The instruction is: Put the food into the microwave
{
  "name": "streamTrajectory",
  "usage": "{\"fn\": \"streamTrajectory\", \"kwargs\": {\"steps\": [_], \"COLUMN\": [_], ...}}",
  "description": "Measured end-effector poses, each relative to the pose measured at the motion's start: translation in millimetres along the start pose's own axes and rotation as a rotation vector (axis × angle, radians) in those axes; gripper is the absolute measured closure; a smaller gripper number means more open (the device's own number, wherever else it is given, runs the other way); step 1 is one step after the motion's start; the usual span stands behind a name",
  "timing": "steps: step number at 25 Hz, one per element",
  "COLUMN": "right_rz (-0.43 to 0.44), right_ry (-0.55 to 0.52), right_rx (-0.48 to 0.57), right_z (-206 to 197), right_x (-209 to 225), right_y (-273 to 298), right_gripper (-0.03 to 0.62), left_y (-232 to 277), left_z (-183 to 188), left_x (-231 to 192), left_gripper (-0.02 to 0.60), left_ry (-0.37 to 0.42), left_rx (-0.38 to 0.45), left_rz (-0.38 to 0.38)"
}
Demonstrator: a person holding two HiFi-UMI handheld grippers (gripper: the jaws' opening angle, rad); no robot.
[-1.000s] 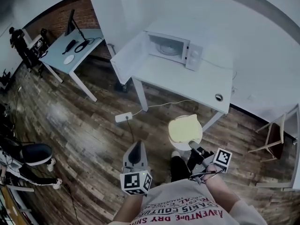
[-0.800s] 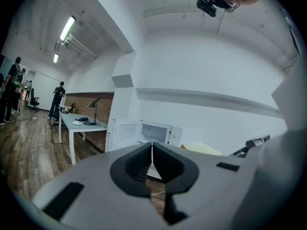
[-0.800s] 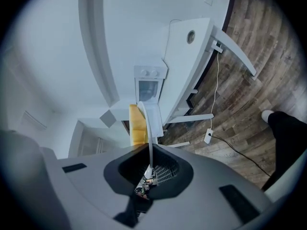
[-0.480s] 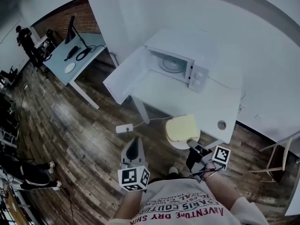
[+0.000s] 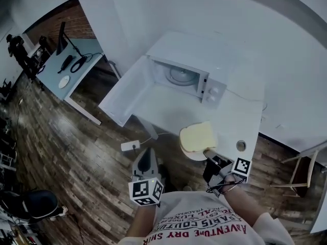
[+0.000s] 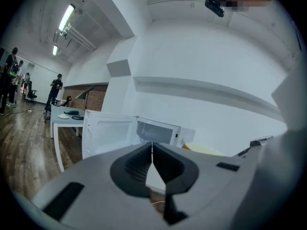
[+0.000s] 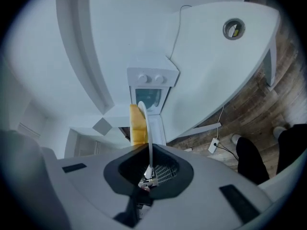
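Observation:
A slice of pale yellow bread (image 5: 198, 136) lies on a small white plate (image 5: 190, 152). My right gripper (image 5: 209, 154) is shut on the plate's near rim and holds it over the front edge of the white table (image 5: 232, 124). In the right gripper view the plate (image 7: 145, 121) shows edge-on between the jaws, with the bread (image 7: 136, 124) beside it. The white microwave (image 5: 186, 73) stands on the table with its door (image 5: 125, 93) swung wide to the left. My left gripper (image 5: 146, 156) is shut and empty, low beside the plate; its jaws (image 6: 152, 146) point at the microwave (image 6: 158, 131).
A round cable grommet (image 5: 240, 146) sits in the table right of the plate. A power strip (image 5: 131, 146) with a cord lies on the wooden floor under the table. A grey desk (image 5: 69, 68) stands far left, a chair (image 5: 301, 162) at the right.
The table and microwave have come closer and larger in the head view. Both grippers moved forward with the person, and the plate with bread now hangs over the table's front edge.

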State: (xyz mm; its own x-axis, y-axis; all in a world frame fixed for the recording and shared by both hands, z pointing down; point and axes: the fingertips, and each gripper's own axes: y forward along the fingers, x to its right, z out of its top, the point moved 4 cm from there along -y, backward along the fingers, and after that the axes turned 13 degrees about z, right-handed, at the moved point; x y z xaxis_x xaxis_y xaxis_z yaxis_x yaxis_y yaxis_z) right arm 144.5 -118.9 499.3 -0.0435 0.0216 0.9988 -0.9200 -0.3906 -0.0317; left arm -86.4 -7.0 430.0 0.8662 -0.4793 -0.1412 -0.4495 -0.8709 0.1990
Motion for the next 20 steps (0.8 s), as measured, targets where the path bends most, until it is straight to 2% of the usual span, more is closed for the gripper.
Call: {"fn": "streamTrajectory", "kwargs": {"steps": [6, 13, 20], "right_rz": [-0.021, 0.009, 0.009], "right_ry": [0.007, 0.025, 0.031], "right_rx": [0.091, 0.241, 0.382], "right_z": [25.5, 48.9, 60.5], "right_x": [8.6, 5.0, 11.4], "right_y": [47.3, 133.9, 201.8], "right_gripper": [0.574, 0.574, 0.574], "left_y": [92.2, 208.4, 282.1], "left_z": [13.5, 55.0, 72.6], "left_x": [4.8, -3.9, -11.8], "left_gripper": [0.572, 0.572, 0.572], "left_ry": [0.023, 0.106, 0.168], "left_rx": [-0.021, -0.024, -0.040], "left_rz": [-0.129, -0.305, -0.470]}}
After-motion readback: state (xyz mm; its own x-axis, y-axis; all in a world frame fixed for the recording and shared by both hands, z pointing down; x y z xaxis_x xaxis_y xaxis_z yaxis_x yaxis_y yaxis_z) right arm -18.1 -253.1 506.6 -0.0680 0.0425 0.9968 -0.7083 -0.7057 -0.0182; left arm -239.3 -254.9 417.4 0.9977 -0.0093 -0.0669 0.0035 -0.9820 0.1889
